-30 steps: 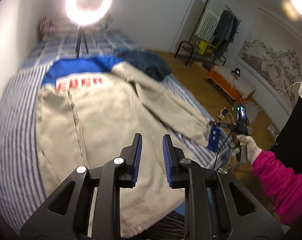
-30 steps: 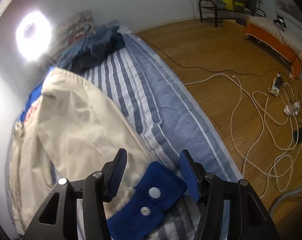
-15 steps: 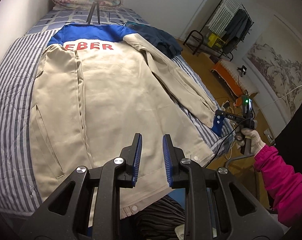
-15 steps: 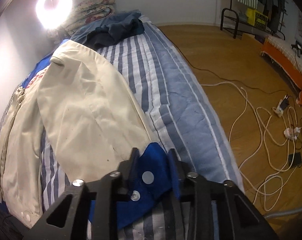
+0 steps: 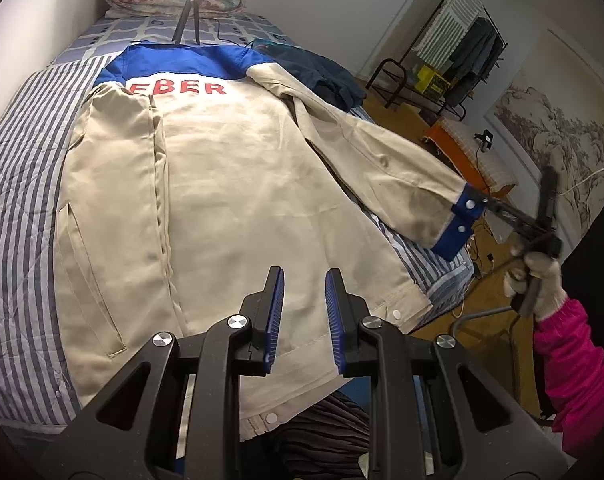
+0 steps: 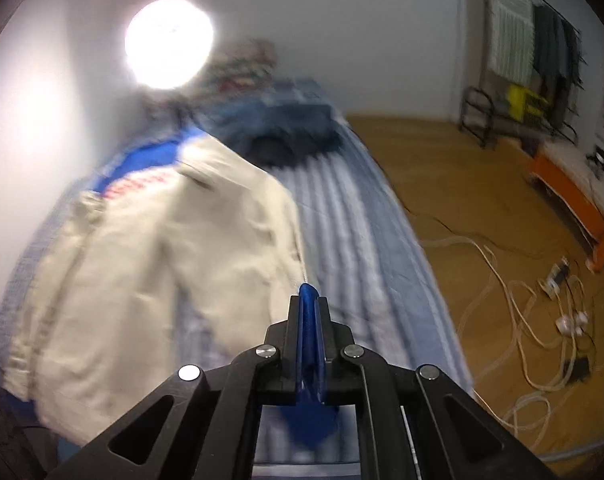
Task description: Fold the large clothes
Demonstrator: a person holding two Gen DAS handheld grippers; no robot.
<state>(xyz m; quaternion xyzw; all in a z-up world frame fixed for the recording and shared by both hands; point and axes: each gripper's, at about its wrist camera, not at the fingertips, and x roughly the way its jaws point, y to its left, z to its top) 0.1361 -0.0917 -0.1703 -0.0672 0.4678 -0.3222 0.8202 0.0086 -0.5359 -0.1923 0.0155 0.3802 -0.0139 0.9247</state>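
Left wrist view shows the jacket [image 5: 238, 200] lying back-up on the striped bed [image 5: 18, 168], collar toward the far wall and hem at the near edge, so its long axis runs away from the camera. The left gripper [image 5: 302, 312] hovers above the hem with its jaws spread and nothing between them. The right sleeve [image 5: 373, 160] is raised off the bed and extends outward to the right, across the body's long axis; its blue cuff [image 5: 459, 224] is pinched flat between the jaws of the right gripper [image 6: 309, 312]. The body panel lies to the left of that cuff, so the fold should call for carrying the cuff leftward over the back; the right gripper is the one placed for it. No containers are involved; a dark garment [image 5: 321, 76] lies heaped beside the collar, apart from the fold path.
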